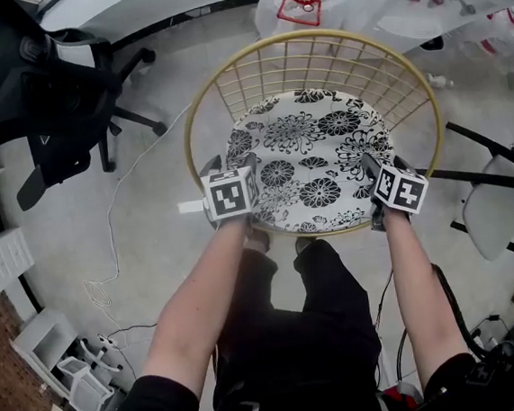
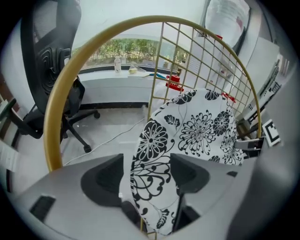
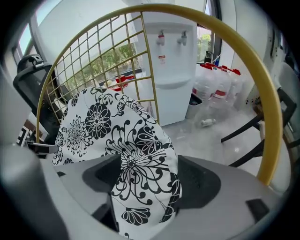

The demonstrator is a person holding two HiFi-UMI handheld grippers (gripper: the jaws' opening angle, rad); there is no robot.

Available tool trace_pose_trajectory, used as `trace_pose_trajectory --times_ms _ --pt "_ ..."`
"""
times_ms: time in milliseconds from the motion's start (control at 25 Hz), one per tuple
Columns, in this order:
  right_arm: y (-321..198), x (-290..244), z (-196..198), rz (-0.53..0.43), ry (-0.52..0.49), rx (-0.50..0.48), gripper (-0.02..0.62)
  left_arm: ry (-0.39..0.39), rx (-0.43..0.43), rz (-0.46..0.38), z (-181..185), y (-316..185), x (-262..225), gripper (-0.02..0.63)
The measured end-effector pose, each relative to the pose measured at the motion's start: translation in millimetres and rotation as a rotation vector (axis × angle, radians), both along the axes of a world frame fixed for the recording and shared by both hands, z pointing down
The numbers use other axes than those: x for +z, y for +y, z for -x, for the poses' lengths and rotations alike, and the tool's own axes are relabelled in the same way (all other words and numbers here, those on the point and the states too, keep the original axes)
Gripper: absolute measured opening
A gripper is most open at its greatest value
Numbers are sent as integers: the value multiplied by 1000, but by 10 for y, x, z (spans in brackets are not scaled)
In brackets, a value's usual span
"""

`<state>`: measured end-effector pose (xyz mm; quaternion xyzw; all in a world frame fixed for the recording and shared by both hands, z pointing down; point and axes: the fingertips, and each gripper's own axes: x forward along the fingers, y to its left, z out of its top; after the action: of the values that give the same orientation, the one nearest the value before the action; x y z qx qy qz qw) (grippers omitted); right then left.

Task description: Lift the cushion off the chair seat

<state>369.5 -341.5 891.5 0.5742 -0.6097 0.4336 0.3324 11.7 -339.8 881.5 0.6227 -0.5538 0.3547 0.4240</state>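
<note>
Jaws: your left gripper (image 1: 229,164) and right gripper (image 1: 382,165) gape wide, each astride an edge of the cushion (image 1: 311,154), not clamped. Cushion: white, black flowers, lying on gold wire chair (image 1: 195,107).

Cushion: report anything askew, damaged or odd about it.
Nothing damaged or spilled. The cushion sits in the wire chair, its near edge between the open jaws of the left tool and right tool. One oddity: a small bottle lying on the floor.

The cushion (image 1: 311,159), white with black flowers, lies flat on the gold wire chair (image 1: 313,34). Its near edge reaches the chair's front rim.
</note>
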Motion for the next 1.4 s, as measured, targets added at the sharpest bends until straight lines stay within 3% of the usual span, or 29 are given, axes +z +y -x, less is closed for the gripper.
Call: trace_pose_trajectory --times_ms 360,480,640,760,1000,1400 --pt "-25 231 -103 30 5 29 365 13 -1 62 -23 11 182 287" --pt "-24 281 -104 34 -5 28 361 9 -1 77 -41 45 202 257" --pt "-1 311 -120 43 14 15 287 -5 2 68 -26 75 207 162" --pt "10 313 -114 41 37 -1 253 0 12 63 -34 67 199 156" --pt "45 215 -57 8 55 -1 150 -15 51 40 -77 100 117 61" --pt "101 -45 30 -29 37 -33 87 42 84 7 -186 207 -138 34"
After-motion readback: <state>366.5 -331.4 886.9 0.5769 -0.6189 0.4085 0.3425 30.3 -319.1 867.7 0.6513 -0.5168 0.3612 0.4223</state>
